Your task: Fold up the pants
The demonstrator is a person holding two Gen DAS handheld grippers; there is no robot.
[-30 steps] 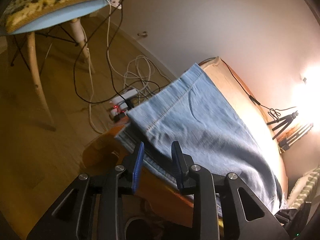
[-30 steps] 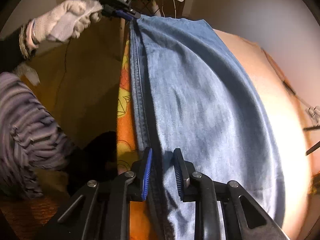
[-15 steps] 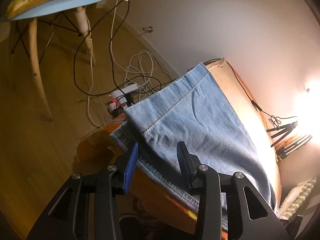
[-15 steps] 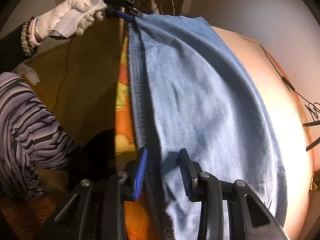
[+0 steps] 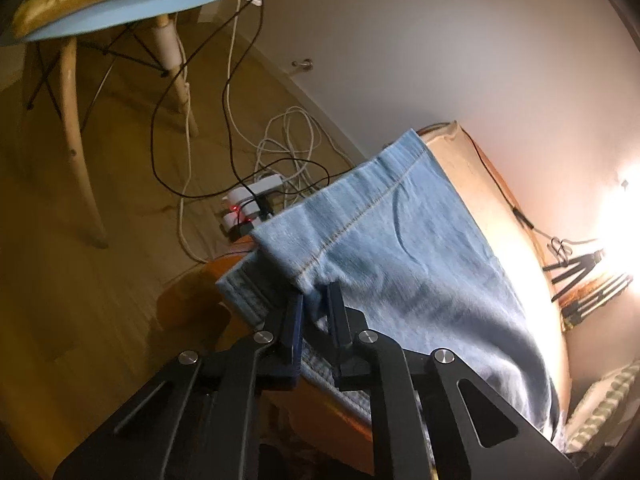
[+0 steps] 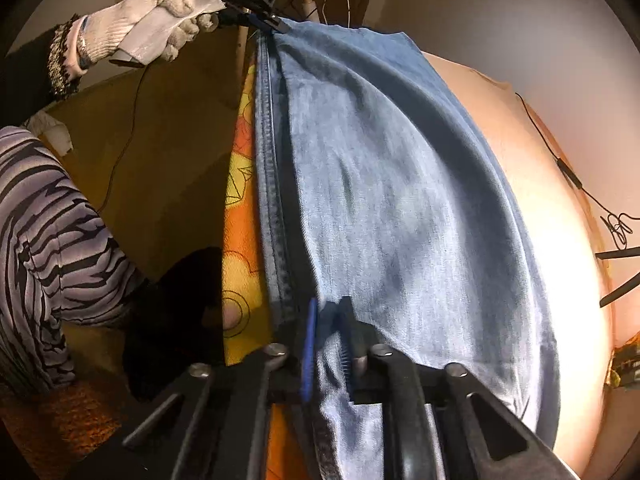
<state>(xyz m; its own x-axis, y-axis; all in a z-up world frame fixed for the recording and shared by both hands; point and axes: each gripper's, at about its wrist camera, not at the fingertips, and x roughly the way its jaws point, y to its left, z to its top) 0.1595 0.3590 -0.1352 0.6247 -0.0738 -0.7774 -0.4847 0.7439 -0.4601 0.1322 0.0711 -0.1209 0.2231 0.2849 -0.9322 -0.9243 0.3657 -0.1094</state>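
Pinching pants [image 5: 400,248] edge: left claw [image 5: 316,308], right claw [image 6: 328,320].

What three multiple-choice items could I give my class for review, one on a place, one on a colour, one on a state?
1. Where does the power strip lie?
A. on the chair
B. on the floor beyond the jeans
C. on the jeans

2. What colour are the jeans?
A. black
B. light blue
C. red

3. How is the right claw?
A. wide open above the cloth
B. shut on the jeans' edge
C. shut on a cable

Answers: 1 B, it sits among the cables on the wood floor. 2 B, pale blue denim in both views. 3 B, denim is pinched between its pads.
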